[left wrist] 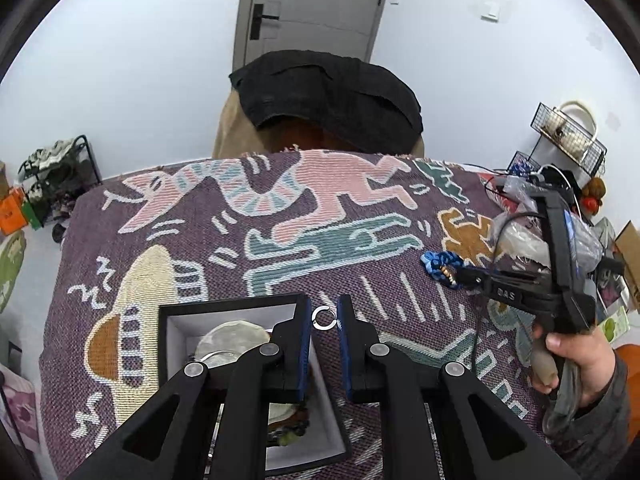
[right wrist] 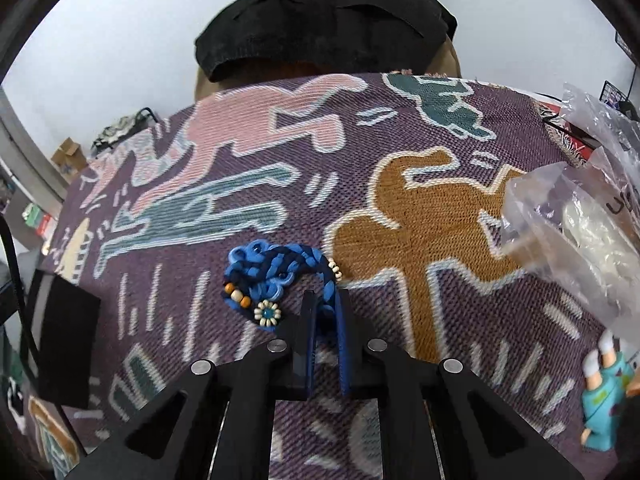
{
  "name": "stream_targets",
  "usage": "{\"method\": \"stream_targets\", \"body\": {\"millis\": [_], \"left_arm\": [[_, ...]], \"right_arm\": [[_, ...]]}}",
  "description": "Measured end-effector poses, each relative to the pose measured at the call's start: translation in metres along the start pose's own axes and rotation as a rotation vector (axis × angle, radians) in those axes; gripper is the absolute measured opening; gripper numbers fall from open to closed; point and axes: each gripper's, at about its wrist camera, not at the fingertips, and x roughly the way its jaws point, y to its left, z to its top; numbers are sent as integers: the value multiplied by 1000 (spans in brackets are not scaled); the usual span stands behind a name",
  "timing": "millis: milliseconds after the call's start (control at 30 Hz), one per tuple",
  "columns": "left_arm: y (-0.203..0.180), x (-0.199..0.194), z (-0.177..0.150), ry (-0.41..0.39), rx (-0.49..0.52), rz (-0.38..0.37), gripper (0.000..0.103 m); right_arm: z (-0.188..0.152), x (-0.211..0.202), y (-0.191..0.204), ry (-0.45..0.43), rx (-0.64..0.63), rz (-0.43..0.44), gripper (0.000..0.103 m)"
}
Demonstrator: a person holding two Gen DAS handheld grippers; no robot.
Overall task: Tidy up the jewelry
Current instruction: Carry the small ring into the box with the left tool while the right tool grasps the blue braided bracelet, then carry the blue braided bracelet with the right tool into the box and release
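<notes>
My left hand-held gripper is pinched on a small silver ring, an open hoop caught between the blue pads at their tips, so the ring hangs above the patterned purple cloth that covers the bench; just below and to the left of those fingers sits the black jewelry box with its white lining, a pale round shell-like piece lying inside it, and some darker beads further down in the box that I cannot make out clearly; my right hand-held gripper is closed on the blue braided bracelet, its fingers down on the cloth with one strand of the braid running between the pads; the rest of the bracelet lies bunched on the cloth just ahead and to the left of the tips, with orange and cream beads and a small flower of pale beads showing on its near side; from the left camera I see the same gripper well off to the right, held by a hand in a grey sleeve, its tip at the bracelet; crumpled clear plastic bags sit at the right edge of the bench, and a black cushion rests on the chair beyond the far edge.
</notes>
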Motion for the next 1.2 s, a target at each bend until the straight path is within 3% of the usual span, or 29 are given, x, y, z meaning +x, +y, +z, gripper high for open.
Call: {"method": "stream_targets", "body": {"millis": [567, 800, 833, 900, 933, 967, 1200], "left_arm": [[43, -19, -14, -25, -100, 5, 13], [50, -23, -14, -10, -117, -13, 16], [52, -23, -14, -10, -121, -20, 22], [58, -29, -13, -23, -137, -14, 44], [60, -33, -13, -40, -144, -7, 62], [62, -38, -14, -57, -149, -3, 72], [83, -57, -19, -91, -184, 39, 73]], "right_arm": [[-2, -93, 41, -194, -42, 65, 10], [1, -106, 68, -225, -75, 117, 10], [2, -106, 74, -226, -84, 127, 10], [2, -107, 84, -226, -98, 145, 10], [3, -107, 91, -227, -109, 154, 10], [2, -108, 96, -229, -117, 161, 10], [3, -112, 129, -233, -169, 232, 10]]}}
